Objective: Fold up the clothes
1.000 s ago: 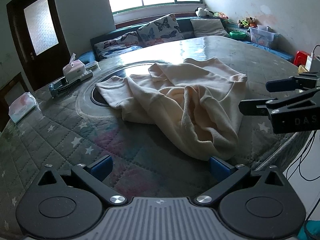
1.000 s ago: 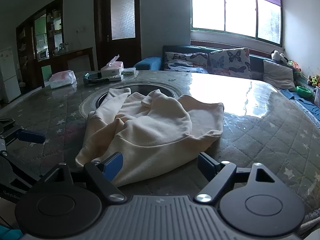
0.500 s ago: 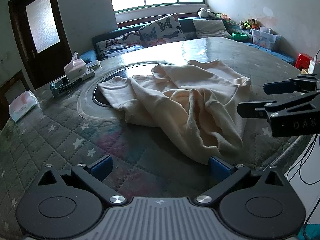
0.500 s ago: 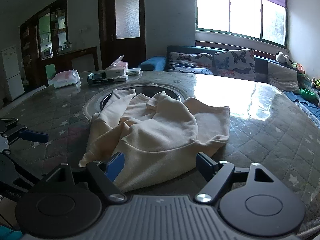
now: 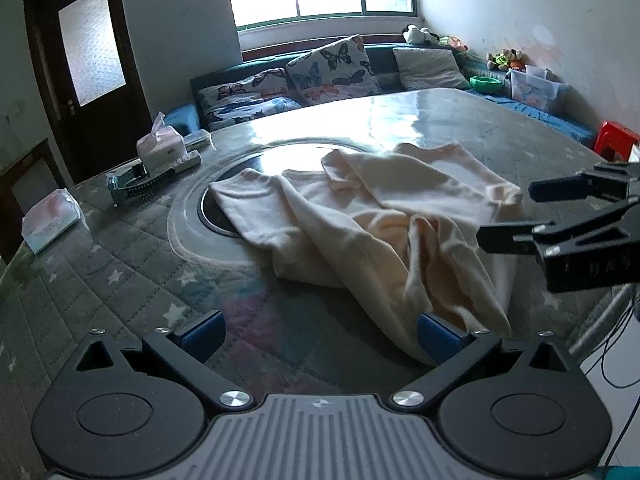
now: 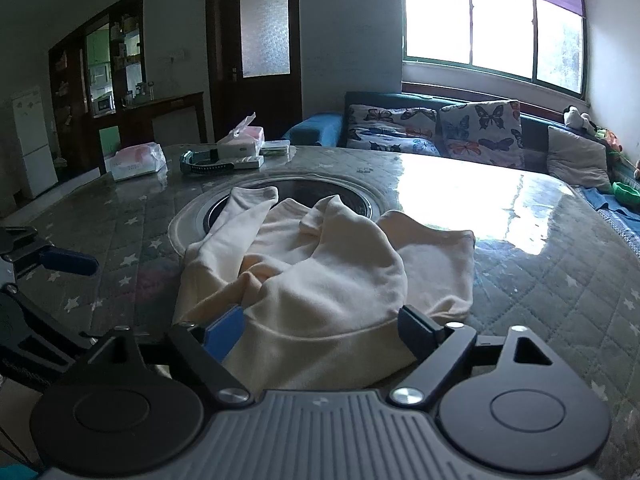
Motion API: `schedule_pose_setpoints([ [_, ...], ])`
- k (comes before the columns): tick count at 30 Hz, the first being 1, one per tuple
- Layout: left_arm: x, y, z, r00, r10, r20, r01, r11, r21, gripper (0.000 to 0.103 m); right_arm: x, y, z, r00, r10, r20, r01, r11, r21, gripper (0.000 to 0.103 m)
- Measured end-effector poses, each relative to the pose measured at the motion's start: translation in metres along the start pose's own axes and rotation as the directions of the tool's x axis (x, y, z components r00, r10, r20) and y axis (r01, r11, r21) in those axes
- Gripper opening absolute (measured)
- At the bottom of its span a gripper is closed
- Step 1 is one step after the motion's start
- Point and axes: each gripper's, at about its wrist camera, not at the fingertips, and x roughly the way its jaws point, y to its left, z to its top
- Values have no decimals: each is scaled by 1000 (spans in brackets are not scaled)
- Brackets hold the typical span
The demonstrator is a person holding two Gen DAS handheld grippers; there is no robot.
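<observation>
Room: a living room with a bright window [image 6: 492, 28], a dark door with a frosted pane [image 6: 264, 28] and a blue sofa carrying butterfly-print cushions [image 5: 332, 68].
Table: a large round table [image 6: 560, 280] under a grey quilted cover printed with stars and a glossy clear sheet; a dark round glass inset [image 6: 332, 196] sits at its middle.
Garment: a cream, soft-knit long-sleeved sweatshirt [image 6: 320, 280] lies crumpled on the table, one sleeve reaching over the inset, its ribbed hem hanging towards the near edge.
Left gripper: the black left gripper with blue pads [image 5: 320, 332] hovers over the near table edge; its jaws stand wide apart, the garment's lower corner just beside the right-hand pad, not pinched.
Right gripper: the black right gripper with blue pads [image 6: 320, 332] has jaws that are opening; the hem of the sweatshirt lies between them, with no pad pressing on it.
Tissue box: a white tissue box [image 5: 160, 148] with one tissue sticking up from its top stands at the far side of the table.
Tissue pack: a soft plastic pack of tissues [image 5: 50, 220] lies near the table's left edge, its content only dimly visible through the wrap.
Storage box: a clear plastic box [image 5: 534, 86] rests on the sofa by the wall; its content is too blurred to tell.
Bowl: a green bowl [image 5: 486, 82] sits next to it, inside not visible.
</observation>
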Motion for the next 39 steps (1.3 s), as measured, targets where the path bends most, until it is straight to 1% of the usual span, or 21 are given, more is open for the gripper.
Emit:
schedule_pose_setpoints([
  [4, 2, 7, 12, 1000, 9, 16, -9, 1000, -6, 103, 10, -3, 7, 1000, 2, -12, -2, 1000, -8, 87],
  [7, 9, 15, 23, 1000, 22, 22, -21, 999, -28, 103, 18, -5, 13, 1000, 3, -20, -3, 1000, -11, 87],
  [11, 23, 25, 38, 999, 35, 22, -33, 998, -57, 103, 28, -10, 21, 1000, -1, -28, 0, 1000, -11, 87],
  [16, 44, 31, 54, 999, 46, 24, -45, 997, -56, 102, 49, -18, 33, 999, -10, -48, 9, 1000, -17, 84],
  [23, 75, 31, 80, 999, 40, 29, -39, 999, -26, 92, 81, -30, 53, 997, -2, -76, 1, 1000, -23, 77],
  [26, 93, 33, 89, 999, 35, 5, -35, 999, -28, 87, 96, -32, 61, 996, 8, -86, -11, 999, -31, 75],
  [27, 98, 34, 91, 999, 32, -4, -32, 999, -28, 85, 101, -33, 64, 996, 13, -92, -16, 999, -34, 72],
  [29, 110, 36, 95, 999, 24, -21, -24, 999, -29, 85, 111, -34, 70, 995, 16, -95, -20, 999, -41, 70],
  [32, 128, 38, 100, 999, 14, -47, -16, 999, -30, 82, 127, -36, 80, 995, 16, -99, -22, 998, -53, 67],
  [34, 138, 40, 101, 998, 16, -66, -18, 1000, -26, 77, 139, -36, 84, 994, 22, -112, -29, 998, -61, 62],
  [36, 148, 41, 101, 996, 23, -86, -24, 1000, -19, 67, 150, -35, 89, 992, 29, -125, -38, 997, -69, 59],
  [37, 152, 43, 101, 995, 21, -93, -23, 1000, -20, 64, 156, -34, 90, 991, 30, -133, -40, 996, -77, 58],
  [38, 155, 45, 100, 995, 20, -102, -22, 999, -24, 58, 161, -33, 91, 990, 30, -141, -42, 995, -85, 57],
  [39, 158, 47, 98, 993, 16, -113, -19, 999, -31, 51, 167, -31, 91, 988, 31, -150, -45, 995, -94, 54],
])
